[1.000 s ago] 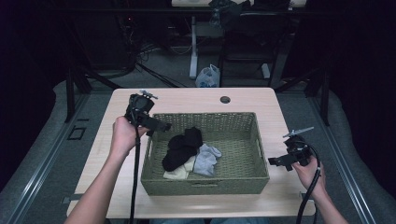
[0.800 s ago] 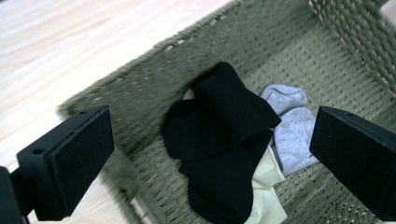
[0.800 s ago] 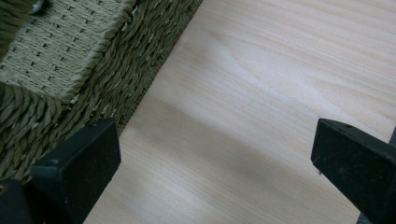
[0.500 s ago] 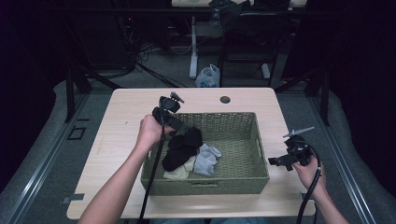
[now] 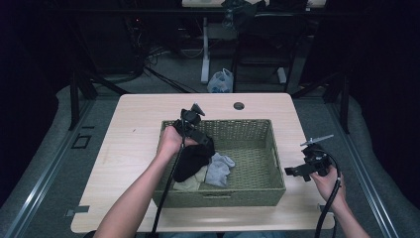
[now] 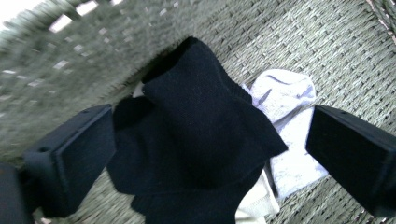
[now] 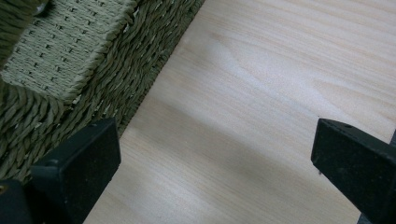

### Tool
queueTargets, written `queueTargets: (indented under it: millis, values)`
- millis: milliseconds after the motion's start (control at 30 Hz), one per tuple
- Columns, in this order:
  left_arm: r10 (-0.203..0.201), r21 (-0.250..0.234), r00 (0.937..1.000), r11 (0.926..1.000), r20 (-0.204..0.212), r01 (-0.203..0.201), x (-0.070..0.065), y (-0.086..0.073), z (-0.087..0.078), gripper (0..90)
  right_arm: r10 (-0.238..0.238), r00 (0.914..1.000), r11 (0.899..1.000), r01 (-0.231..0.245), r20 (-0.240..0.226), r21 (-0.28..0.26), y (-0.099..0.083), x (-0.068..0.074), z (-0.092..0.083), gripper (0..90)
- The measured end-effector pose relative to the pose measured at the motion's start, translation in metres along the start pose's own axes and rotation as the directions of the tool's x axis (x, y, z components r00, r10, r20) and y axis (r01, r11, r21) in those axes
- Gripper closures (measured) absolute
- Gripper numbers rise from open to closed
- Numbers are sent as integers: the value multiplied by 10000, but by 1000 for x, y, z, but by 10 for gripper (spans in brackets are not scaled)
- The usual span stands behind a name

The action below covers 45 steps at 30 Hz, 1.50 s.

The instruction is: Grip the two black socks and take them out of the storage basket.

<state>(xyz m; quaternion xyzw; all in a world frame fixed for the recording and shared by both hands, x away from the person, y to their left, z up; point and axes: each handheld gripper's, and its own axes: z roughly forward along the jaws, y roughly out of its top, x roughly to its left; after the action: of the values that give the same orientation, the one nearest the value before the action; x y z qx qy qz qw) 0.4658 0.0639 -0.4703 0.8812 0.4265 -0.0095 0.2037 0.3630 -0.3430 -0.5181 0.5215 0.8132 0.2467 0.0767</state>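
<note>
Left gripper view | black sock [image 6: 196, 135] between spread jaws | right jaws spread

Probably a lab: dim room, cables [image 5: 148, 54], bare wooden table [image 5: 133, 134].

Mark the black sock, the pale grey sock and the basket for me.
black sock [image 6: 196, 126], left gripper view, middle of its bunched cloth.
pale grey sock [image 6: 289, 107], left gripper view, its upper part.
basket [image 5: 277, 163], high view, right wall.
</note>
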Motion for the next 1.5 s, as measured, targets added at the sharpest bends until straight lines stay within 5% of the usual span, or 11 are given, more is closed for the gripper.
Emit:
queueTargets:
  millis: [200, 267, 333, 367, 400, 500, 867, 1500]
  values:
    - [-225, 429, 9997, 9988, 87, 221, 6, 1, 17, 165, 16, 10000, 10000, -16, -11, -23, 0, 0, 0, 7]
    - [-220, 553, 9994, 9983, 272, 205, 7, 1, 19, 362, 13, 10000, 10000, -13, 5, 0, 0, 0, 0, 7]
    - [-161, 696, 9996, 9975, 241, 144, 7, 0, 21, 460, 17, 10000, 10000, -17, -14, -6, 0, 0, 0, 7]
    - [-140, 669, 9996, 9977, 260, 122, 7, 0, 21, 624, 18, 10000, 10000, -18, -28, -28, 0, 0, 0, 7]
    - [-93, 644, 9997, 9979, 224, 78, 7, -1, 21, 624, 18, 10000, 10000, -18, -28, -28, 0, 0, 0, 7]
    - [82, 519, 9998, 9986, 178, -91, 5, 0, 17, 846, 5, 10000, 10000, -5, -3, -8, 0, 0, 0, 7]
    - [1016, -110, 9947, 9947, -188, -1018, -11, -3, -20, 858, 72, 10000, 9999, -73, -35, -104, 0, 0, -1, 7]
    - [1590, -713, 9867, 9844, -339, -1611, -15, -9, -74, 858, 120, 9999, 9999, -121, -75, -70, 0, 0, 0, 8]
